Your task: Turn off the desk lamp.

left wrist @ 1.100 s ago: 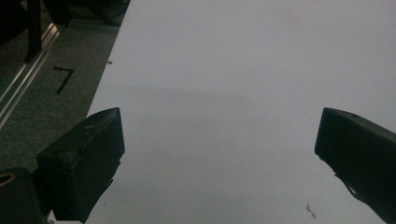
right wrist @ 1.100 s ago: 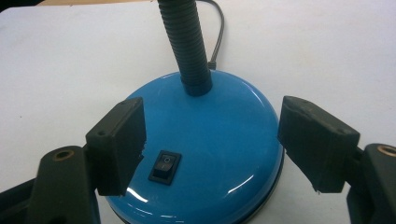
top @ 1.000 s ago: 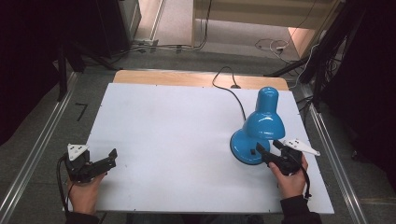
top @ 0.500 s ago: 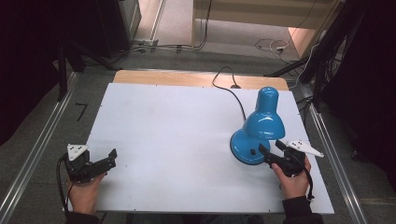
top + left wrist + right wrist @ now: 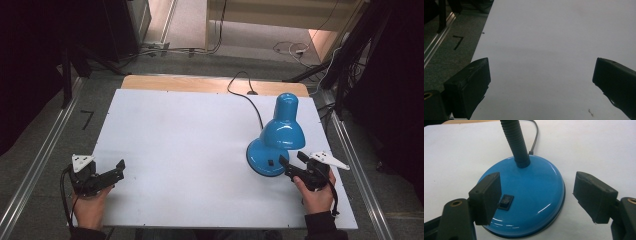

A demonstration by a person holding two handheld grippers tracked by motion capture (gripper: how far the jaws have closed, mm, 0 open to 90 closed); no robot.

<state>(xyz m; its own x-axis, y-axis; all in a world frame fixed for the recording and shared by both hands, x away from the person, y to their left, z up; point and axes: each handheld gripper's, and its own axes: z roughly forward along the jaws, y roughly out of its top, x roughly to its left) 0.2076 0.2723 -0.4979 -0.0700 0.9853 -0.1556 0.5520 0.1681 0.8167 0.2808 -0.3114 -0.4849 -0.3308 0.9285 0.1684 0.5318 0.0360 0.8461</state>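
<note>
Right claw (image 5: 536,197), jaws spread, poised at the lamp base (image 5: 534,195); its left jaw should press the switch (image 5: 506,201) squarely. Left claw (image 5: 541,82) rests open on the tabletop (image 5: 190,135).

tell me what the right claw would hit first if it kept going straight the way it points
Most likely the blue lamp base. The right claw is open, with its jaws either side of the base's near part, one close by the black rocker switch. Depth is hard to judge, but nothing lies between.
</note>
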